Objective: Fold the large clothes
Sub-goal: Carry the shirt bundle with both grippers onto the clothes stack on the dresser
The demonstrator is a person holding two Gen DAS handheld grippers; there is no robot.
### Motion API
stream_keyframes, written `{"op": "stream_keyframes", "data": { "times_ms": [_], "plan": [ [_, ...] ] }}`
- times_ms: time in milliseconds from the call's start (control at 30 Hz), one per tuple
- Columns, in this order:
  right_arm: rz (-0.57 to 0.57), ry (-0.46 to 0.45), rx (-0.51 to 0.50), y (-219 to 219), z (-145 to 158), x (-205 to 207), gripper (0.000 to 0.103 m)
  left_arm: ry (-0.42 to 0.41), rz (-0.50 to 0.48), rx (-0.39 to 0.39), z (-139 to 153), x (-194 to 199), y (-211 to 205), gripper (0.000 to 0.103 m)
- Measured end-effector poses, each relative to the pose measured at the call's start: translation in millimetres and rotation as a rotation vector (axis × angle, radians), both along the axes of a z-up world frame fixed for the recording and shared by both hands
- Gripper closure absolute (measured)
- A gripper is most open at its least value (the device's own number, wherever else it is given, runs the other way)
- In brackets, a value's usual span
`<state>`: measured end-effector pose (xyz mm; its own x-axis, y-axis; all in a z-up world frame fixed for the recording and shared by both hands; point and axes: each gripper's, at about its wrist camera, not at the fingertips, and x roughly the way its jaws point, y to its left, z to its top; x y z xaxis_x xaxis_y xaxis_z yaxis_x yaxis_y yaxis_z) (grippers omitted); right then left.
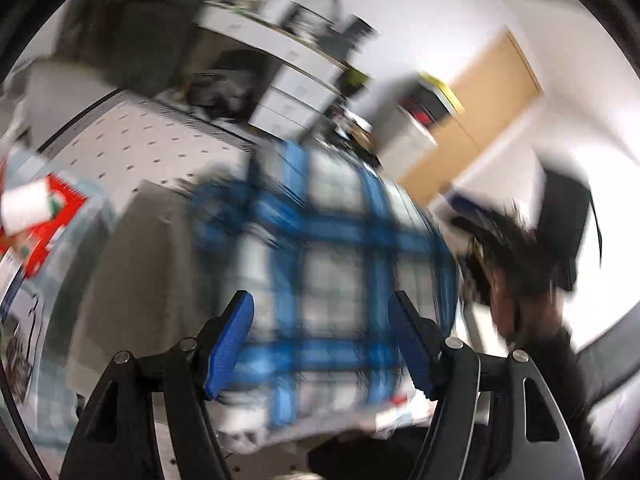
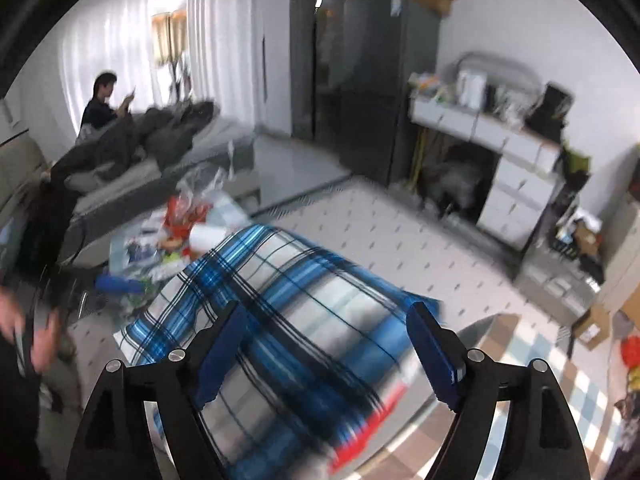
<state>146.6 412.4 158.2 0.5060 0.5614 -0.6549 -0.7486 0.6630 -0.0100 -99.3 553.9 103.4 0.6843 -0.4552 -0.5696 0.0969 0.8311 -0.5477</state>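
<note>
Though blur hides any lettering, both claws gape above plaid cloth (image 2: 288, 304).

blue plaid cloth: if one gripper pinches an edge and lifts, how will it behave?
Likely floppy: the blue plaid cloth drapes in a soft mound with rounded folds, so it should sag from the pinch point. Probably light for its bulk, being thin fabric. A layered edge may slip or peel apart. Both the left gripper and right gripper are open, holding nothing.

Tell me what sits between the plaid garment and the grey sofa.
In the right wrist view, a heap of clutter, red and white packets and plastic, lies between the blue plaid garment and the grey sofa. Blur hides detail.
</note>
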Motion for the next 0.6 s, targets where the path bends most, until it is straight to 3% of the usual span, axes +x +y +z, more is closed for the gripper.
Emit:
{"op": "stream_keyframes", "data": {
  "times_ms": [133, 267, 367, 467, 533, 600],
  "plan": [
    [-0.069, 0.192, -0.097, 28, -31, 35, 0.019, 0.078, -0.043, 0.038, -44, 11, -18, 0.038],
    [-0.082, 0.263, -0.087, 30, -50, 45, 0.018, 0.082, -0.044, -0.176, -81, 30, 6, 0.038],
    [-0.097, 0.302, -0.073, 24, -54, 49, 0.018, 0.054, -0.050, -0.215, -81, 28, 12, 0.038],
    [-0.121, 0.258, -0.048, 10, -32, 40, 0.024, 0.050, 0.001, -0.101, -62, 17, 3, 0.038],
    [-0.102, 0.219, 0.044, -6, -11, 23, 0.025, 0.032, 0.057, 0.011, -42, 3, -11, 0.038],
    [-0.103, 0.158, 0.131, -27, 5, 3, 0.021, -0.045, 0.104, 0.119, -16, -19, -29, 0.038]
  ]
}}
